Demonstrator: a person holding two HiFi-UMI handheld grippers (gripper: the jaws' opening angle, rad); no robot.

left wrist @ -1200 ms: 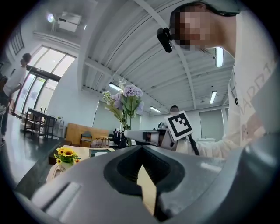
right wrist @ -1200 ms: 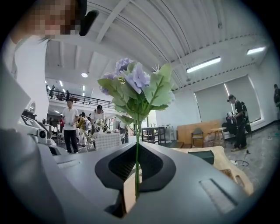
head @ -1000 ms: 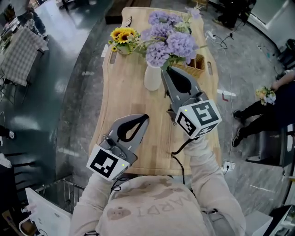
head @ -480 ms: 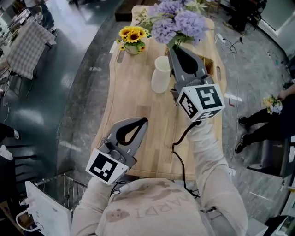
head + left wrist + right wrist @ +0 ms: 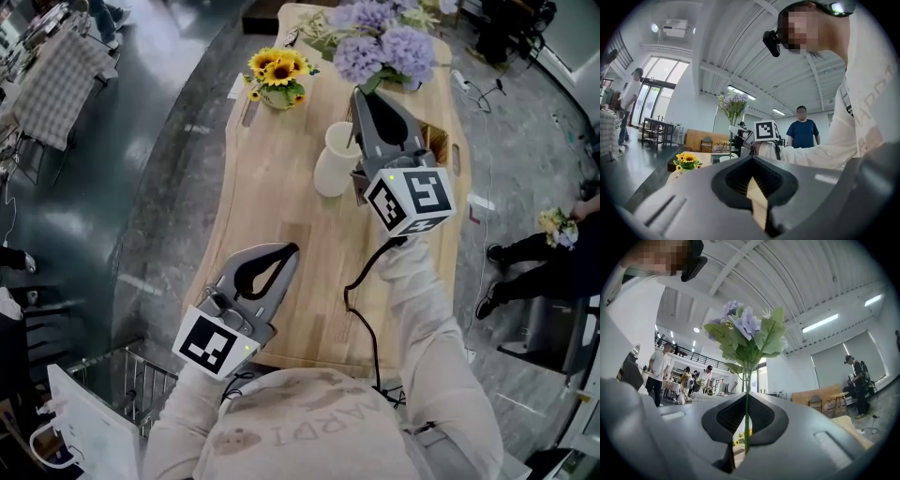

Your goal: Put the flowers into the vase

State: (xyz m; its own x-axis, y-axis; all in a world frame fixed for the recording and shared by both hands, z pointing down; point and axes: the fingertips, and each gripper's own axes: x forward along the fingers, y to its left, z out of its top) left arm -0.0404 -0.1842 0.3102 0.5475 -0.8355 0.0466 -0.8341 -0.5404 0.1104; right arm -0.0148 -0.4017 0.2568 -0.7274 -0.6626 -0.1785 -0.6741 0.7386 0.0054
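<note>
A bunch of purple flowers (image 5: 384,47) with green leaves is held over the far end of the wooden table (image 5: 281,206). My right gripper (image 5: 360,92) is shut on its thin green stem (image 5: 746,423); in the right gripper view the blooms (image 5: 743,329) rise straight above the jaws. The white vase (image 5: 333,164) stands upright just left of that gripper, its mouth uncovered and apart from the flowers. My left gripper (image 5: 292,249) hovers low over the near part of the table, shut with nothing in it; it shows closed in the left gripper view (image 5: 756,190).
A small pot of sunflowers (image 5: 277,77) stands at the table's far left. A wooden box (image 5: 437,145) sits behind my right gripper. Dark floor lies to the left and grey floor with cables to the right. Another person's legs (image 5: 525,262) are at the right edge.
My right gripper has carried the purple flowers farther away along the table, from over the vase to beyond it, and the vase's mouth now shows. The left gripper has hardly moved.
</note>
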